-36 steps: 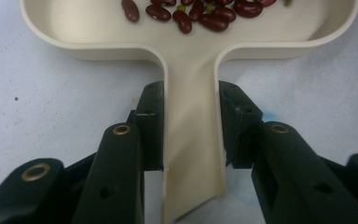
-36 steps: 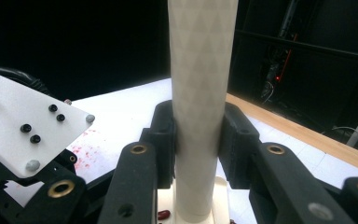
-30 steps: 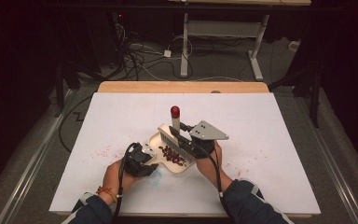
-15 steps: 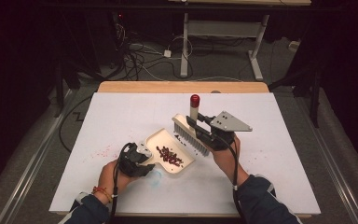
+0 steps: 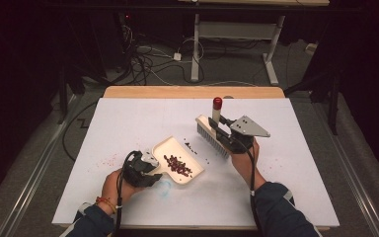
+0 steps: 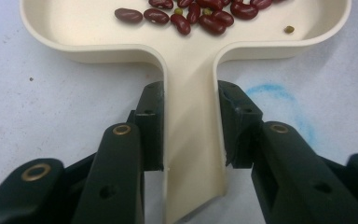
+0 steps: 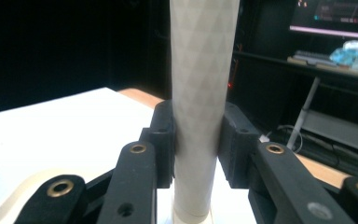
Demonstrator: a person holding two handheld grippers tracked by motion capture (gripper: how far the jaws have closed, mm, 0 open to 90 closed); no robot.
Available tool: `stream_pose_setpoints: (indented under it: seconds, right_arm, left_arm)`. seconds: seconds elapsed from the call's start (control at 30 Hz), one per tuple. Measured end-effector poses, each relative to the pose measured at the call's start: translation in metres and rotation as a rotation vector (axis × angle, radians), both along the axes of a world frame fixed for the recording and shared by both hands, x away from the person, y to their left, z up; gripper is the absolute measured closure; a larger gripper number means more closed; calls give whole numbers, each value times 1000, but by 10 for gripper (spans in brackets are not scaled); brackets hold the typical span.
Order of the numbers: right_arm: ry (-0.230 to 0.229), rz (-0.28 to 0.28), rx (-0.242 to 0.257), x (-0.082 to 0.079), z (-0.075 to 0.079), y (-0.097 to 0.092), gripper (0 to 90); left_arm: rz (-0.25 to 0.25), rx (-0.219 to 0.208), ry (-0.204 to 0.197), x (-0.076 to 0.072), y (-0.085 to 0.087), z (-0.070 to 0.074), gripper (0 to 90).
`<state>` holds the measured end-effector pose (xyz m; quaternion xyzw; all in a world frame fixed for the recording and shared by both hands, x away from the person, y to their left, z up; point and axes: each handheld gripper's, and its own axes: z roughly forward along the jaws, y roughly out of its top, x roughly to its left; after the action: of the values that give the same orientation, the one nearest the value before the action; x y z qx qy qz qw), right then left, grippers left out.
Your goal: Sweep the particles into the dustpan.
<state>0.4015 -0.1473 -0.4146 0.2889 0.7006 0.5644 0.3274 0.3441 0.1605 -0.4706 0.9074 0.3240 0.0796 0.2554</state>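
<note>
A cream dustpan (image 5: 177, 159) lies on the white table, holding several dark red beans (image 5: 177, 165) and a few small green ones. My left gripper (image 5: 145, 168) is shut on the dustpan's handle (image 6: 191, 140), jaws pressing both sides. My right gripper (image 5: 222, 131) is shut on the white handle (image 7: 200, 93) of a brush (image 5: 212, 138) with a red tip, right of the pan. The brush's bristles hang near the table, apart from the pan. A few loose beans (image 5: 192, 146) lie on the table between pan and brush.
The white table (image 5: 128, 118) has pink stains (image 5: 106, 160) at left and a blue smudge (image 6: 279, 100) by the pan handle. Behind the table's wooden far edge (image 5: 192, 92) are cables on the floor and a desk frame.
My right gripper has carried the brush right and away from the dustpan, which it was over a second ago. The left gripper and pan have barely moved.
</note>
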Motion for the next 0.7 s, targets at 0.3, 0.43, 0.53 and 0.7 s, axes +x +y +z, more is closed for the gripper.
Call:
stream_pose_setpoints:
  seconds: [0.3, 0.43, 0.53, 0.7]
  right_arm:
    - [5, 59, -18, 3, -13, 29, 705]
    - [6, 77, -52, 1, -13, 43, 704]
    - [8, 87, -59, 1, -13, 49, 704]
    - [33, 128, -73, 0, -13, 58, 701]
  left_arm:
    - [-10, 8, 10, 4, 0, 0, 630]
    - [-7, 7, 11, 4, 0, 1, 631]
    - [-6, 7, 14, 4, -1, 1, 631]
    - [-9, 4, 14, 5, -3, 1, 631]
